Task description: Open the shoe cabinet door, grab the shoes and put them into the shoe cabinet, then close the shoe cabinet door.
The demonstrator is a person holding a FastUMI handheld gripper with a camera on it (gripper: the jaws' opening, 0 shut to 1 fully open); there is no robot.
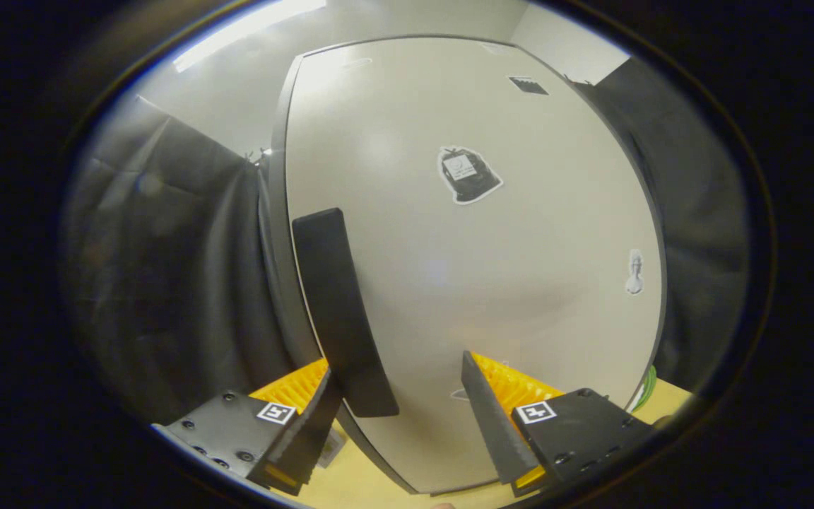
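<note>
The claw (393, 417) is spread wide, gripping nothing, its fingers straddling the closed cabinet door's (478, 283) dark handle (340, 311), evidently positioned to pull it open.

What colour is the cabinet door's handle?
Black, on the white door; the handle shows clearly in the gripper view.

A ceiling light strip (248, 28) burns out to pure white overhead and throws a soft sheen across the pale cabinet door (463, 283), brightest toward its upper part. A faint grey shadow pools low on the door, just above the tool (396, 417), whose fingers stand apart and look slightly soft so near the lens. Fisheye distortion bows the door's straight edges into curves. The dark cloth walls (167, 283) on both sides fall dim and blurred, losing detail toward the rim.
</note>
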